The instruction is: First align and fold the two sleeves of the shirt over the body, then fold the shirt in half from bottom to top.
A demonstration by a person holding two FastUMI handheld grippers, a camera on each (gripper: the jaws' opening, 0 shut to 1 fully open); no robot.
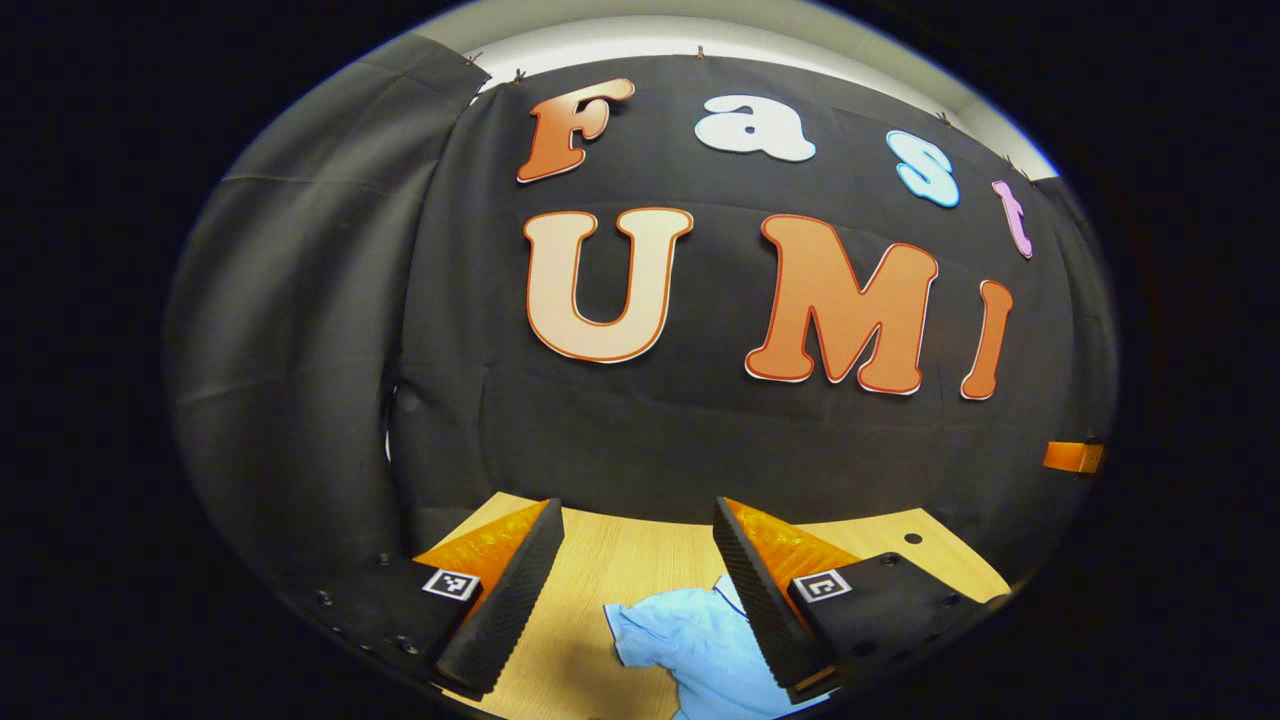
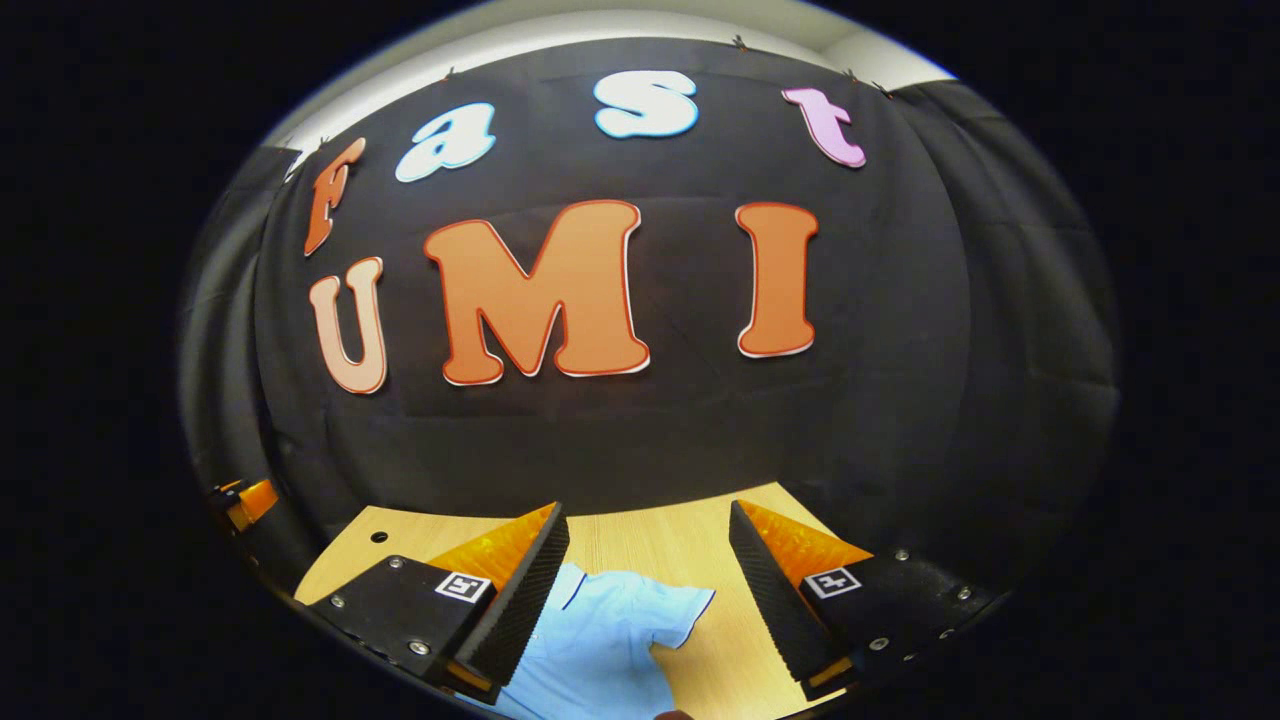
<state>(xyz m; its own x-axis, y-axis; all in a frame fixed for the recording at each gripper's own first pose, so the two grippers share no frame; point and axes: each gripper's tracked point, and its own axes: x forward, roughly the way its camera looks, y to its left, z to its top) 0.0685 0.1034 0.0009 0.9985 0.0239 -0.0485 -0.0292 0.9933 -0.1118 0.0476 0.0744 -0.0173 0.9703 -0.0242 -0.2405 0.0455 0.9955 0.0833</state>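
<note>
A light blue shirt (image 1: 690, 650) lies on the wooden table (image 1: 620, 560), low in the left gripper view, with one sleeve bunched toward the left. My left gripper (image 1: 640, 525) hangs above it, open, nothing between its fingers. In the right gripper view the shirt (image 2: 600, 640) shows its other short sleeve spread flat toward the right, with a dark trim line. My right gripper (image 2: 650, 525) is open above the table (image 2: 660, 545), its left finger (image 2: 520, 600) over the shirt's body. The other gripper (image 2: 245, 500) peeks in at the far left edge.
The black cloth wall (image 1: 700, 420) stands close behind the table's far edge. A small dark hole (image 1: 912, 538) marks the tabletop near its right corner. Part of the other gripper (image 1: 1075, 456) shows at the right edge of the left gripper view.
</note>
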